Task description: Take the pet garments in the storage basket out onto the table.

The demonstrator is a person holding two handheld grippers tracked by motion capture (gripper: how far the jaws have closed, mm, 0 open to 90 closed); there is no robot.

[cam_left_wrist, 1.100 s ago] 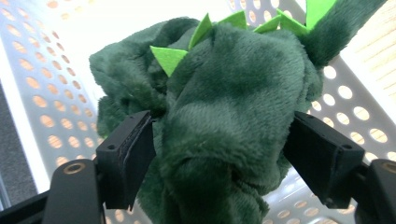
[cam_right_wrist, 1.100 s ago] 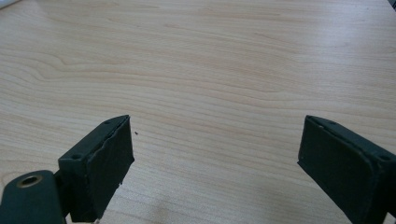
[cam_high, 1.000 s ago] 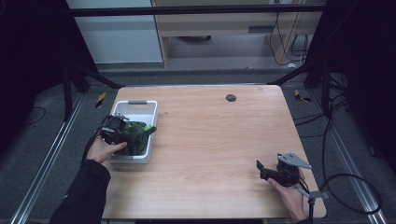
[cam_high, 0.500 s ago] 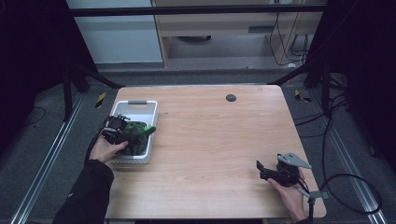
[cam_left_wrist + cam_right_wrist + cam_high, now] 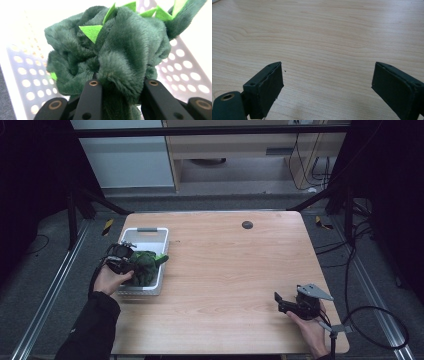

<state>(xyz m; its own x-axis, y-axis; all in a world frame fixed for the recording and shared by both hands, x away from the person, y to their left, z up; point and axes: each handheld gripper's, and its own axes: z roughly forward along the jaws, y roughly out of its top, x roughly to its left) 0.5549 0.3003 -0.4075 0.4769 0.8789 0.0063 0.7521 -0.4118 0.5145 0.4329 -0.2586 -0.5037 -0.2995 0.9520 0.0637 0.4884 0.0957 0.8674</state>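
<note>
Wooden desk [image 5: 225, 270] is sitting in a dim room on grey floor. Dark green plush dinosaur [image 5: 112, 50] with lime felt spikes is hanging over the white perforated basket [image 5: 150, 236] at the desk's left edge, clamped between the jaws of the left hand-held gripper [image 5: 120, 259]. Right hand-held gripper [image 5: 286, 304] is resting near the desk's front right corner, jaws spread wide, gripping nothing. Small black disc [image 5: 247, 224] is lying near the far edge.

One camera hangs overhead, looking forward and down across the whole desk [image 5: 225, 270]. The left claw's camera sits tight against the basket [image 5: 185, 70]; the right's skims bare desk close up.
</note>
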